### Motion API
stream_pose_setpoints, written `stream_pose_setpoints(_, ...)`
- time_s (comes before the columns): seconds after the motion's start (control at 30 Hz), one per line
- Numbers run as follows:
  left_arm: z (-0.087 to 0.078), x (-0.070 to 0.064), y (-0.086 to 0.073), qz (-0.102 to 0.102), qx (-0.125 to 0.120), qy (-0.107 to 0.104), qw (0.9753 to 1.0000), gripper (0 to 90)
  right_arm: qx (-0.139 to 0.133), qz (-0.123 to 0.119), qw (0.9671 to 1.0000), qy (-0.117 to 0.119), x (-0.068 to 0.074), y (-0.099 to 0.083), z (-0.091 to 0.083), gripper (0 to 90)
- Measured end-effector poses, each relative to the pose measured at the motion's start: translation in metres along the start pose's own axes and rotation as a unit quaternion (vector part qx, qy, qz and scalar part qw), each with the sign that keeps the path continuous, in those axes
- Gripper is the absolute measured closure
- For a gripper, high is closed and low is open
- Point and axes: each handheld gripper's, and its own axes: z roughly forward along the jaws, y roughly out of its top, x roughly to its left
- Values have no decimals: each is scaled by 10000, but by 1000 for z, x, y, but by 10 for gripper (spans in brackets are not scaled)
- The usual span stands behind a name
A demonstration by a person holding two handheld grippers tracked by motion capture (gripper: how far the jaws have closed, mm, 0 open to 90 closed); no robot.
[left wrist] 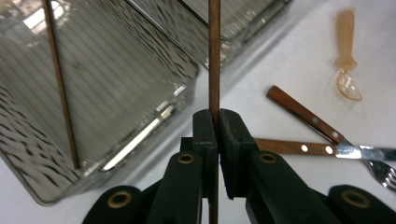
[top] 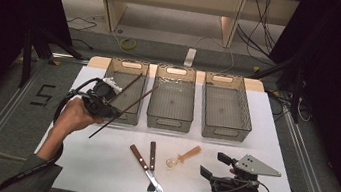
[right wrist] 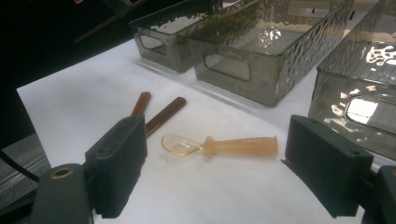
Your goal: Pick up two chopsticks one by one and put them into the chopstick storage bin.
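Jaws of the left gripper (top: 106, 108) were clamped on a chopstick (top: 129, 108), and in the high view that stick ran on a slant from below the left bin (top: 123, 91) up across its near right corner toward the middle bin (top: 172, 98). A second chopstick (top: 127, 86) leaned inside the left bin. The held stick's long axis lay nearly parallel to it, with its far end just right of the left bin's right wall, so I judged a small swing left would bring it over the open bin. The right gripper (top: 211, 166) hovered well right of the left bin, near the spoon (top: 183, 157), beside the knife (top: 147, 171) and fork (top: 151, 172) on the table (top: 98, 166).

From the left gripper view, the chopstick (left wrist: 214, 56) rose straight from the closed jaws, just right of the left bin's (left wrist: 93, 93) near corner; the other chopstick (left wrist: 60, 88) lay inside.

From the right gripper view, the jaws stood wide apart with the spoon (right wrist: 219, 146) lying crosswise between and beyond them, well clear of the left bin (right wrist: 163, 32).
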Motion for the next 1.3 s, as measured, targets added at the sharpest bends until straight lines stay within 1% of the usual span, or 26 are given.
stream_pose_setpoints(0.13,-2,10,10,-108,-113,64,9999,849,6,16,10000,-5,0,0,0,216)
stream_pose_setpoints(0.3,-3,23,24,-213,-196,210,9994,849,4,22,10000,-2,0,0,0,216)
stream_pose_setpoints(0.4,-4,28,33,-218,-190,307,9991,849,5,19,10000,4,-1,0,0,216)
stream_pose_setpoints(0.47,-3,31,38,-251,-233,358,9988,849,9,23,10000,6,-1,0,0,216)
stream_pose_setpoints(0.53,-2,35,42,-280,-269,405,9984,850,2,25,10000,9,-1,0,0,215)
stream_pose_setpoints(0.57,0,38,45,-281,-287,394,9984,849,3,26,10000,13,-1,0,0,216)
stream_pose_setpoints(0.67,7,46,50,-329,-244,469,9981,850,25,7,10000,33,0,0,1,215)
stream_pose_setpoints(0.8,12,56,56,-409,-311,531,9973,849,-1,5,10000,34,0,0,0,215)
stream_pose_setpoints(0.93,16,64,61,-483,-388,576,9964,849,14,41,10000,28,-1,0,0,215)
stream_pose_setpoints(1.0,17,68,63,-507,-478,659,9954,849,9,32,10000,43,-1,0,0,215)
stream_pose_setpoints(1.1,22,75,62,-581,-486,700,9947,849,11,13,10000,63,0,0,0,215)
stream_pose_setpoints(1.2,29,80,60,-648,-412,752,9942,849,-8,12,10000,72,0,0,0,215)
stream_pose_setpoints(1.3,34,83,57,-692,-401,792,9936,849,2,28,10000,76,-1,0,0,215)
